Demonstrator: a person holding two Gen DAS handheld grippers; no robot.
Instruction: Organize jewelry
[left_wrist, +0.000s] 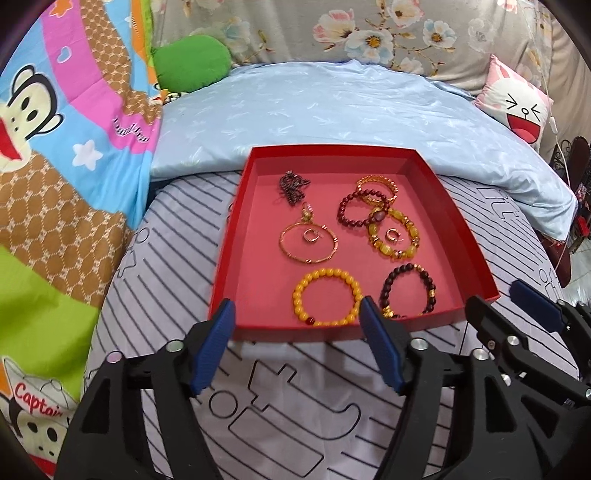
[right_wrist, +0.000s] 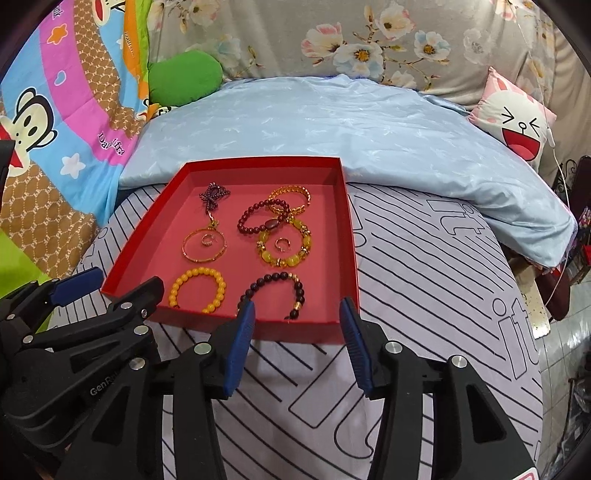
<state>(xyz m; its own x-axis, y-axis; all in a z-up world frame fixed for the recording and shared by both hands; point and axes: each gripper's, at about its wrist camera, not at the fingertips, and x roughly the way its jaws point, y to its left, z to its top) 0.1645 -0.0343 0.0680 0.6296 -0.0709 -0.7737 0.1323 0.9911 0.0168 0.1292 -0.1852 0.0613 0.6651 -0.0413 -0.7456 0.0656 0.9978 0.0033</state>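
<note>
A shallow red tray lies on the striped bedsheet and holds the jewelry. In its front row are a yellow bead bracelet and a dark bead bracelet. Behind them lie a thin gold bangle with a small ring inside it, a yellow-stone bracelet, a dark red bead bracelet, a gold woven bangle and a dark chain. My left gripper hangs open at the tray's front edge, empty. Beside it my right gripper is open and empty too.
A light blue quilt is bunched just behind the tray. A cartoon blanket rises at the left, with a green cushion behind it. A pink rabbit pillow leans at the right, and the bed's right edge drops to a tiled floor.
</note>
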